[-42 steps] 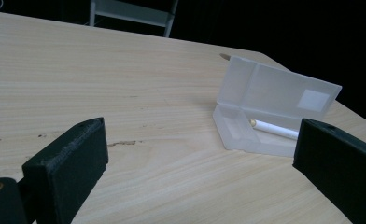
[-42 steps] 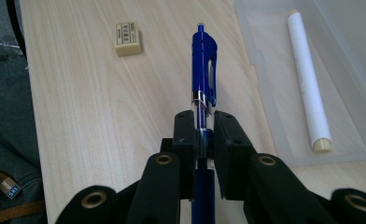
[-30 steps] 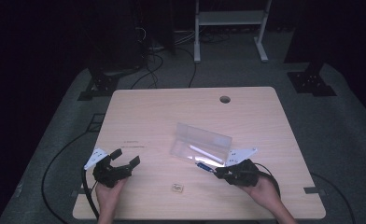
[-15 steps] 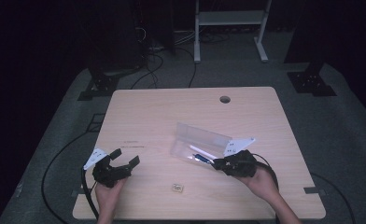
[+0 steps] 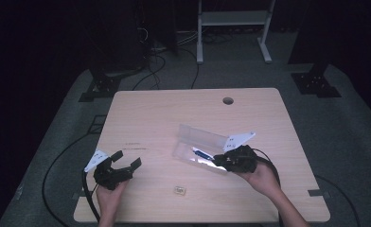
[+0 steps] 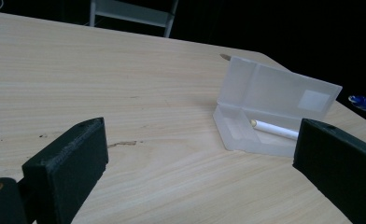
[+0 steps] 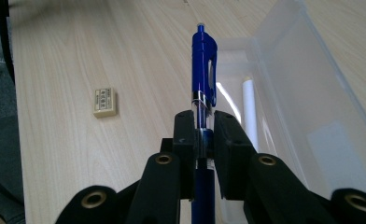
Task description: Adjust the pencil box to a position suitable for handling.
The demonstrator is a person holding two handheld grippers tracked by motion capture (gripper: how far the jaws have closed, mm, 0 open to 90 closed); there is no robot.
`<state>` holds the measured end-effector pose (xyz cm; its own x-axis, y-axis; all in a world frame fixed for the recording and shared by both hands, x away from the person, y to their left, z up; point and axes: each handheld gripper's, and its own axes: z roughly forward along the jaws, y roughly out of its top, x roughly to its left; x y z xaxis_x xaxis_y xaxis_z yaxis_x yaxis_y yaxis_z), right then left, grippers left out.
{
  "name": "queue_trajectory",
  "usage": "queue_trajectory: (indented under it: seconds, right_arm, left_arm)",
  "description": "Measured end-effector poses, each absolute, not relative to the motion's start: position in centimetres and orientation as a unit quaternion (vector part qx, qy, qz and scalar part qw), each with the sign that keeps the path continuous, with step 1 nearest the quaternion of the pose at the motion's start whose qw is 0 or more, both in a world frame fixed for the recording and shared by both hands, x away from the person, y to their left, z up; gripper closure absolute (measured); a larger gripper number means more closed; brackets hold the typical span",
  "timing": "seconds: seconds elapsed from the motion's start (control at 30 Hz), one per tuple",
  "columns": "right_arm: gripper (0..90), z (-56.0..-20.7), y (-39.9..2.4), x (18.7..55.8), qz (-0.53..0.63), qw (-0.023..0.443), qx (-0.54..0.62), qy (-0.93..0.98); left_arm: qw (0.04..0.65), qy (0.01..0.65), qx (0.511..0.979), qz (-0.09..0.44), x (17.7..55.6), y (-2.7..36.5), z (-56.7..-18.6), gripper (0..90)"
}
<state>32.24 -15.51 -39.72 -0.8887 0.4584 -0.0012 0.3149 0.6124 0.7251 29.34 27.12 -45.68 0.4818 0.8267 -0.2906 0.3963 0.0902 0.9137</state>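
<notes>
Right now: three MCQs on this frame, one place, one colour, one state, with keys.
1. Where does the small eraser lie?
A. on the table, nearer the person than the case
B. inside the case
C. by the table's hole

2. What colour is the pen in the right gripper?
A. red
B. blue
C. green

3. How is the clear case?
A. shut
B. upside down
C. open, lid up

Key: 1 A, it sits on bare wood toward the near edge. 2 B, its barrel is blue. 3 C, the white stick lies inside.

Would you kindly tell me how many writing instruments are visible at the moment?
2: a blue pen clamped in the right tool, and a white pen lying in the open plastic case; none seems hidden.
</notes>
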Motion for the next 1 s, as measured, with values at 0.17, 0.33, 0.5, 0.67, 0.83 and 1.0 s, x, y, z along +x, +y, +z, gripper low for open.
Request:
queue_trajectory:
  seconds: [0.17,0.33,0.5,0.67,0.83,1.0]
  right_arm:
    - [79.2,-39.5,-15.2,32.7,0.383,0.096,0.214,0.893]
    - [79.2,-39.5,-14.9,33.2,0.382,0.095,0.217,0.893]
    - [79.2,-39.6,-14.5,33.8,0.38,0.094,0.219,0.894]
    - [79.2,-39.7,-14.2,34.4,0.376,0.093,0.221,0.895]
    - [79.2,-40.0,-14.0,34.8,0.375,0.092,0.223,0.895]
    - [79.2,-40.3,-13.7,35.2,0.372,0.091,0.224,0.896]
  left_arm:
    - [0.567,0.472,0.648,0.19,29.3,27.1,-45.7,2.1]
    - [0.567,0.472,0.648,0.19,29.3,27.1,-45.7,2.1]
    - [0.568,0.472,0.648,0.189,29.3,27.1,-45.7,2.1]
    - [0.567,0.472,0.647,0.19,29.3,27.1,-45.7,2.1]
    - [0.567,0.472,0.648,0.19,29.3,27.1,-45.7,2.1]
    - [0.568,0.472,0.647,0.19,29.3,27.2,-45.7,2.1]
